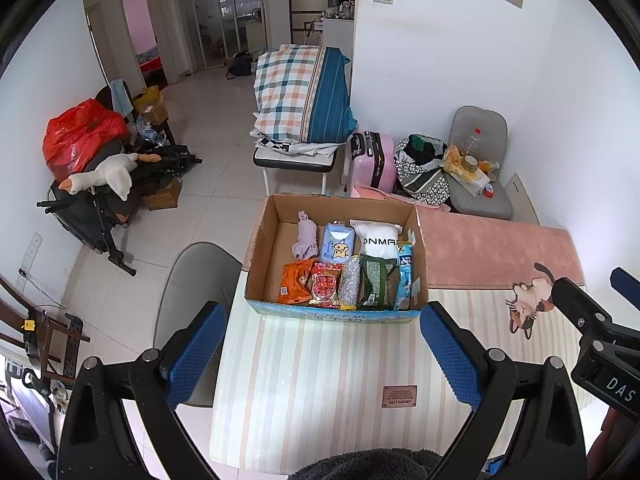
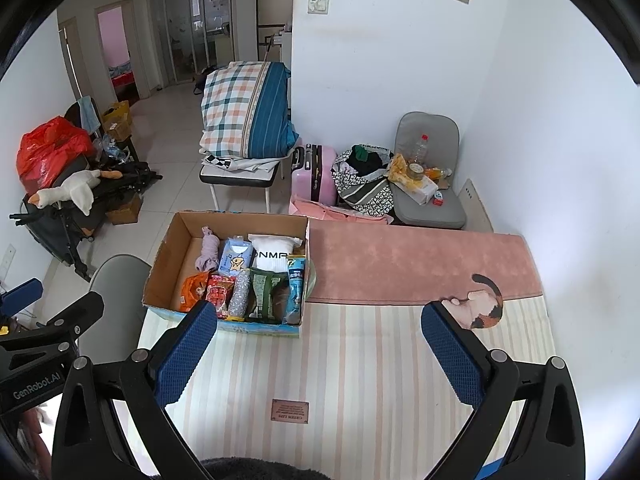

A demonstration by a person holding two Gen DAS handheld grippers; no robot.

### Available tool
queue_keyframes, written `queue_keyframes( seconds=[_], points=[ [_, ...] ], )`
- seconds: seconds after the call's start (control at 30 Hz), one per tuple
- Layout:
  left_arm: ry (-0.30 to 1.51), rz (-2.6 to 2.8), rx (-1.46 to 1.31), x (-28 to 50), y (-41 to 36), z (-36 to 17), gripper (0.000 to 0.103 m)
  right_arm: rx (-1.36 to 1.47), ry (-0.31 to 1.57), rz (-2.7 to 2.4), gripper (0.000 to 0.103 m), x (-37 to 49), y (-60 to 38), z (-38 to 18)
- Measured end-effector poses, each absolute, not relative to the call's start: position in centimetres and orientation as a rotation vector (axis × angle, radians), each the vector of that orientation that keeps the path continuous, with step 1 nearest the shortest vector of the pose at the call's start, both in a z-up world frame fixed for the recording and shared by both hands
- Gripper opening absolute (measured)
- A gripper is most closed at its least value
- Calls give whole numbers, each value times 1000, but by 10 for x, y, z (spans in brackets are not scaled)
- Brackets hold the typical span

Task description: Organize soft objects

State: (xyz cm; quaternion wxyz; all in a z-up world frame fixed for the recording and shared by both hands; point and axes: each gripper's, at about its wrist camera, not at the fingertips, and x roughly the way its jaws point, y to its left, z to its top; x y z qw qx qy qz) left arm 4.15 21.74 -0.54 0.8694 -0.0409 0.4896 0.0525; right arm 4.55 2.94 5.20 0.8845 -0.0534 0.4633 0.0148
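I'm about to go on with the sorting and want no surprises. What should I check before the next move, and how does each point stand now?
1. Left gripper open and holding nothing: ok.
2. Right gripper open and holding nothing: ok.
3. Cardboard box open on top, reachable from above: ok.
4. Packets in box in tidy rows, such as the red packet and white pack: ok.
5. Free space in box along its left wall: ok.
6. Soft items left outside box on striped mat: cannot tell; none in view.
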Motion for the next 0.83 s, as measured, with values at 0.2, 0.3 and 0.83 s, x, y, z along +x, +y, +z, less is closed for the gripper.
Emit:
queue_keyframes(
  seconds=[0.2,0.3,0.83],
  points=[
    [1026,108,-87,43,216,-4,99,-110,965,33,103,47,29,55],
    [1025,107,-83,45,216,1,99,-111,963,33,103,48,29,55],
    [1016,108,-81,51,218,5,99,-114,961,34,103,46,30,57]
  ],
)
